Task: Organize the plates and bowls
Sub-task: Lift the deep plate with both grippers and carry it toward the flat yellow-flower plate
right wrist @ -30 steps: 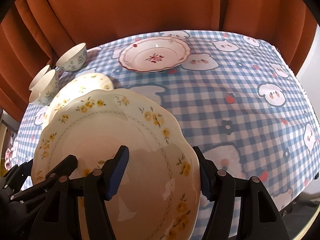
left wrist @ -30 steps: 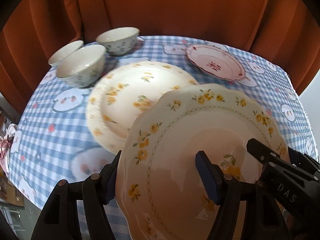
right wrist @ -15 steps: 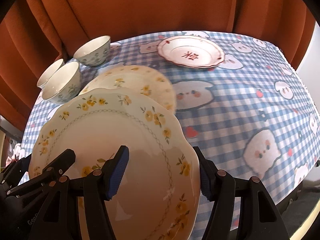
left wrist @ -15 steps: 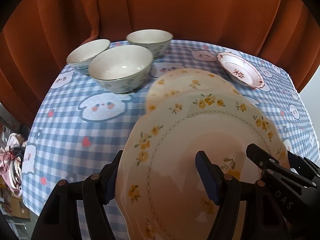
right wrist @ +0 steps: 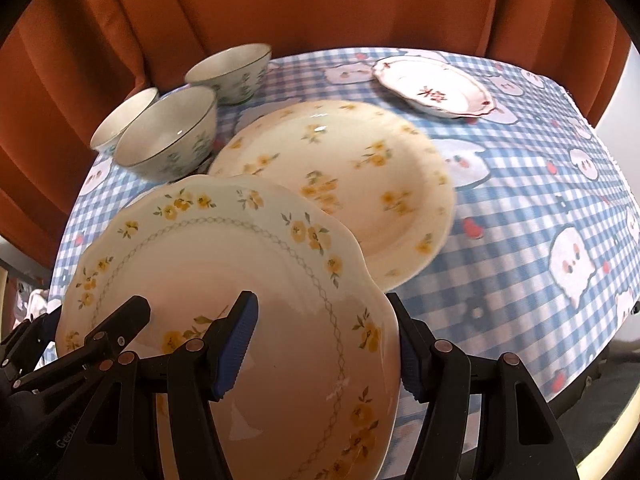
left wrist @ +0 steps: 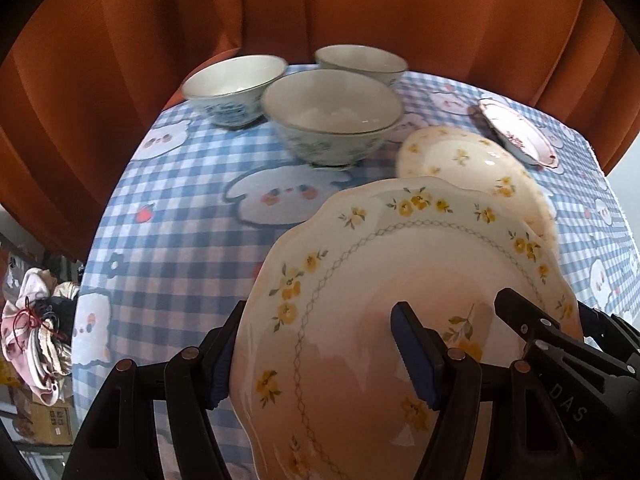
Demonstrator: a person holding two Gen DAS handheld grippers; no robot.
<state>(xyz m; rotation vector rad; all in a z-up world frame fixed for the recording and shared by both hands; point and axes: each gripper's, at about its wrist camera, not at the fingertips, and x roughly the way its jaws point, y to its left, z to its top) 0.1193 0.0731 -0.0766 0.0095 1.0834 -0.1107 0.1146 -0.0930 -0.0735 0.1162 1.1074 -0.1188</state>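
Left claw (left wrist: 320, 356) is clamped on the left rim of the scalloped plate (left wrist: 400, 320): one pad lies under the rim, the other on the plate's inner face. Right claw (right wrist: 324, 356) is clamped likewise on the opposite rim, one pad on the inner face, one behind the edge. The plate is held clear of the worktop (right wrist: 520, 248), tilted with its far edge raised, and its far edge overlaps the near edge of the yellow-flowered plate (right wrist: 340, 184) lying on the blue check cloth

Step in hand, judged: the carried plate is to be stacked on the yellow-flowered plate. For a clean stack, both claws should be kept level with each other, the plate centred over the lower one, flattened, then lowered gently so that rim does not strike rim; the pads under the rim should be released only once weight is taken by the lower plate. Risk noted: glazed surfaces, slipping possible if one grip is eased first

Containers, near to far: nearest bowl (left wrist: 332, 116), left bowl (left wrist: 234, 88), far bowl (left wrist: 360, 62), standing close together, all seen empty. Red-patterned plate (right wrist: 434, 86) lies apart at the far right, also empty
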